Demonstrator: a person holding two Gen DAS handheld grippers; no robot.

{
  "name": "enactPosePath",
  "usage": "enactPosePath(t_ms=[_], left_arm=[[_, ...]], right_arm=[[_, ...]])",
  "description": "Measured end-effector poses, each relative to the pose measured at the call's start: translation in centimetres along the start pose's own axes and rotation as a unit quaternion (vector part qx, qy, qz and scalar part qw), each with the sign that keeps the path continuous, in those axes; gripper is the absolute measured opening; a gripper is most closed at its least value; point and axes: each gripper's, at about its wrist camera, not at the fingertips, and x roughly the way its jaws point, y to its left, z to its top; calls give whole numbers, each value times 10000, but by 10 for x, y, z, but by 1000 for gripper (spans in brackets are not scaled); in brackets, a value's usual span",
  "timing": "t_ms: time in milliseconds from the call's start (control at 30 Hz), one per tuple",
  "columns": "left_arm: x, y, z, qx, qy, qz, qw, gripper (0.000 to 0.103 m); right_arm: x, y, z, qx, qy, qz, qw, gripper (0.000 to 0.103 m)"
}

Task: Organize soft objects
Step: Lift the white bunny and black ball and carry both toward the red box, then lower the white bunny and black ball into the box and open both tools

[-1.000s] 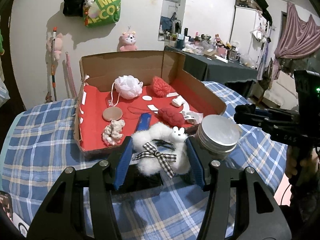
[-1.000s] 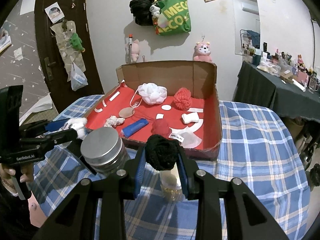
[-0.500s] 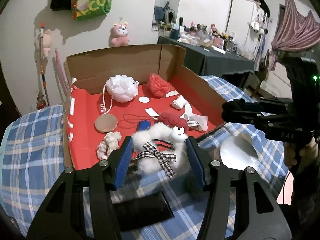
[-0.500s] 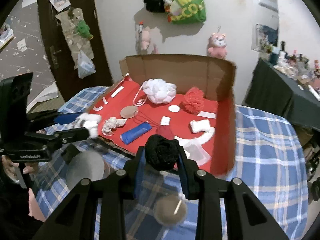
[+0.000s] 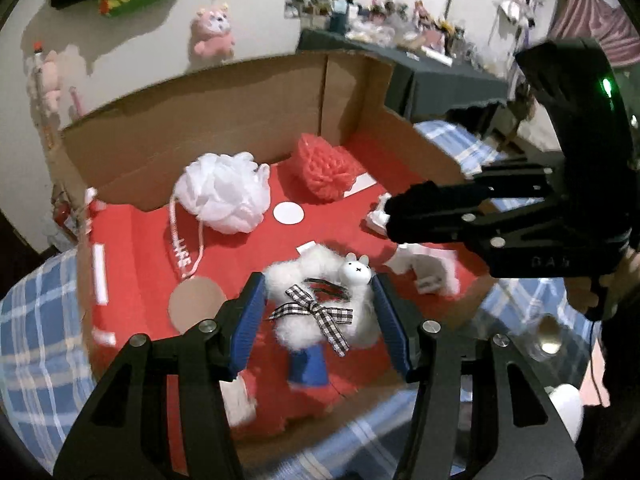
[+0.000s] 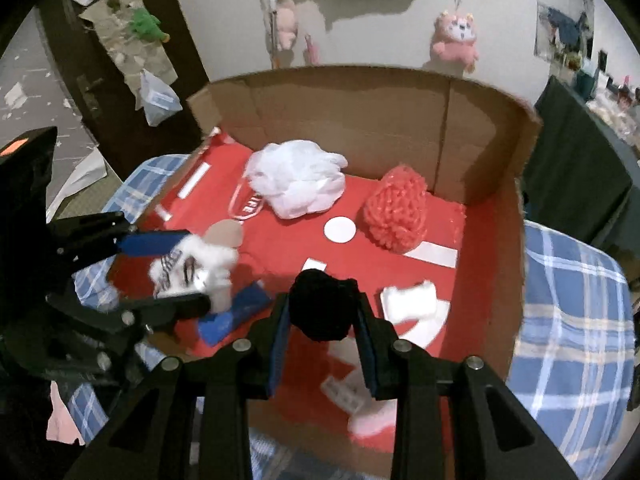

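- Two soft loads hang over the cardboard box [image 6: 480, 128] as I bring both grippers above its red floor.
- Left gripper [image 5: 320, 312] is part closed, its blue pads pressing a fluffy white scrunchie [image 5: 320, 304] with a checked bow and a small bunny charm; it looks feather-light and squashy, best pinched across the fluff, clear of the charm.
- Right gripper [image 6: 324, 320] is narrowed on a black pom-pom [image 6: 322, 306], which fills the gap; it is springy, I judge, though blur hides its texture.
- White mesh puff [image 6: 296, 188] and red puff [image 6: 396, 212] lie near the back wall.
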Motion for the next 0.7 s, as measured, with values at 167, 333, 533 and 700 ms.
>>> enactPosePath(t_ms=[167,333,533,700], left_arm=[[35,7,16,169,328,62,9993,52],[62,14,24,237,581,131,9979,52],[81,20,27,250,845,199,9959,52],[89,23,29,244,949,218,9950,54]], right_arm=[[30,-17,16,196,359,5,9992,33],[53,-27,25,295,610,-45,9977,33],[66,-29,29,290,778,-104,9965,37],[73,-32,30,318,846,-150,9958,37]])
